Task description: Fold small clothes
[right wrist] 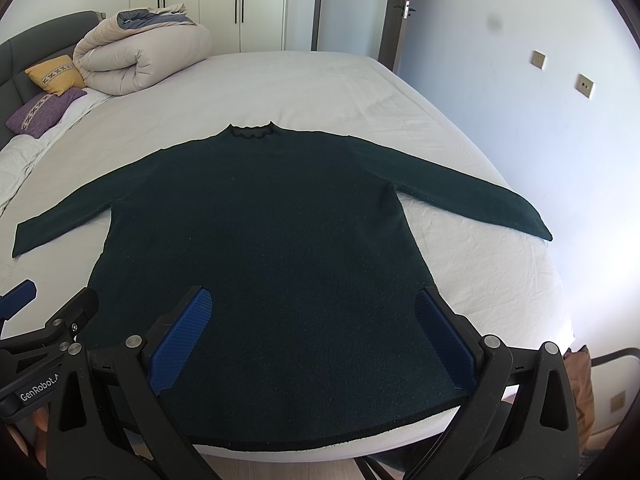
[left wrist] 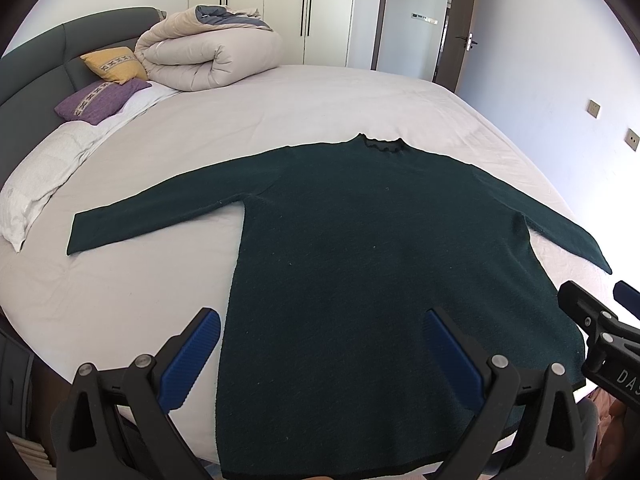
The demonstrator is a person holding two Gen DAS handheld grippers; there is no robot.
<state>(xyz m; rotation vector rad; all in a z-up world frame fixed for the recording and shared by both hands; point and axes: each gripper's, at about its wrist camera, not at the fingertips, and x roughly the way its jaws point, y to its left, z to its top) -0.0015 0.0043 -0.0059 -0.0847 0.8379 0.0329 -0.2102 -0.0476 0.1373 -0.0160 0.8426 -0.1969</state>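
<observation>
On the far left of the bed [left wrist: 320, 92], against the headboard [left wrist: 36, 60], lie a yellow cushion [left wrist: 114, 63], a purple cushion [left wrist: 100, 98] and a rolled duvet [left wrist: 208, 56], all well apart from the work. The sweater [left wrist: 360, 248] lies flat across the near half of the bed, collar [left wrist: 380, 145] away from the person, both sleeves spread outward, hem at the near edge. The left claw [left wrist: 320, 360] hangs above the hem's left side, its jaws wide apart and holding nothing; one finger sits over bare sheet, the other over cloth. The right claw [right wrist: 316, 332] hangs over the hem's right side, jaws likewise apart and empty. No fold appears begun. Risks, as judged: the hem lies at the mattress edge, so a pull toward the person could drag the garment off the bed. The knit looks thick; a shallow pinch may take only the top layer and separate front from back. The right sleeve [right wrist: 472, 196] reaches near the bed's far side and could slip over it.
</observation>
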